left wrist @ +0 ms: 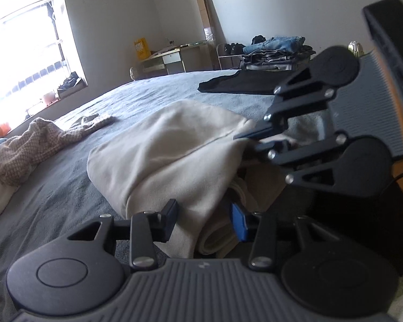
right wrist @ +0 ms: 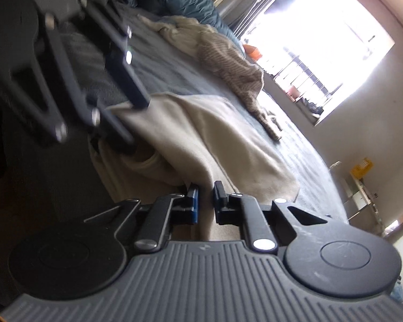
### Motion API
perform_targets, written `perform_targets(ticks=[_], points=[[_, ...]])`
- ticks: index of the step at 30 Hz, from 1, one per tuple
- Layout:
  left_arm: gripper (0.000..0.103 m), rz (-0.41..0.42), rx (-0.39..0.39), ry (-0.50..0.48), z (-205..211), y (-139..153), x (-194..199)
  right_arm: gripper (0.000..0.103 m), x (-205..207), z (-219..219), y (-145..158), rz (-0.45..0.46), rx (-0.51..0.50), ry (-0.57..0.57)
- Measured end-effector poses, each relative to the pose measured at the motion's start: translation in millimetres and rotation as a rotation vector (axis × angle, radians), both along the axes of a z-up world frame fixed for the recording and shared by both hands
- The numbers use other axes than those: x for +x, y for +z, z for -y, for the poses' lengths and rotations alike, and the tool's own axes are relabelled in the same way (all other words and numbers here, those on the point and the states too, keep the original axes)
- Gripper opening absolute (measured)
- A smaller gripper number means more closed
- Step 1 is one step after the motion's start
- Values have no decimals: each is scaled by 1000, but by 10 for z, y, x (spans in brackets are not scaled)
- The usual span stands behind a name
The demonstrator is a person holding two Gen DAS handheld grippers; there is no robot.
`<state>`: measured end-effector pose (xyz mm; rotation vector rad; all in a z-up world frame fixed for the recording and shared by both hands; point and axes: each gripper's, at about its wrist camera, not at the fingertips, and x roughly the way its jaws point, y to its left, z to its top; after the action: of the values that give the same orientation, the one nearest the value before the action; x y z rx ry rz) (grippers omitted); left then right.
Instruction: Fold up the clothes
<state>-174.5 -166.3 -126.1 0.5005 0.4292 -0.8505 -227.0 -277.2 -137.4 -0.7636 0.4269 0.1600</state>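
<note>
Cream garment (left wrist: 161,155) between both hand-held grippers' fingers, on grey bedspread (left wrist: 67,187).

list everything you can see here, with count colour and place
cream garment: 1, cream, near edge of the bed, held by both grippers
bed cover: 1, grey-blue, over the bed
knit garment: 1, beige, crumpled, window side of the bed
black garment: 1, black, flat, far side of the bed
folded stack: 1, blue and grey, beyond the black garment
desk: 1, pale, by the far wall
left gripper: black, shut on the cream garment
right gripper: black, shut on the cream garment
</note>
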Motion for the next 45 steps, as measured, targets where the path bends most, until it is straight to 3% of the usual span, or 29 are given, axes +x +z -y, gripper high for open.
perform_targets(ticks=[3,5,8,13,22,25,28,29,32,34,37,40,42,45], points=[[39,1,-34,28,-12,41,17,6,-33,48,31,5,29,-2],[22,-11,-64,36,-33,75,45,5,-43,69,54,4,47,3],[11,7,-83,29,-51,129,14,4,-69,67,79,14,55,18],[6,-9,-96,-17,-156,221,-70,4,-253,13,186,22,45,55],[5,-46,32,-105,-135,-70,-105,4,-283,-2,-64,-89,49,74],[11,-75,46,-121,-143,-79,-69,6,-241,-7,-138,-132,35,78],[44,-113,9,-133,-253,42,-65,9,-322,7,-115,-157,5,74],[46,-123,-8,-136,-295,87,-66,9,-360,20,-101,-161,-4,69],[47,-163,-72,-141,-385,263,-42,9,-473,227,85,-183,76,52],[55,-177,-133,-121,-426,389,24,9,-529,405,270,-179,164,50],[58,-173,-242,-95,-412,525,178,9,-550,696,572,-115,366,44],[57,-111,-268,-59,-199,471,333,9,-344,814,642,-41,493,-2],[54,-74,-235,-55,-19,309,406,9,-163,754,508,-50,461,-38],[53,-106,-183,-73,164,13,479,8,57,699,250,-117,407,-53]])
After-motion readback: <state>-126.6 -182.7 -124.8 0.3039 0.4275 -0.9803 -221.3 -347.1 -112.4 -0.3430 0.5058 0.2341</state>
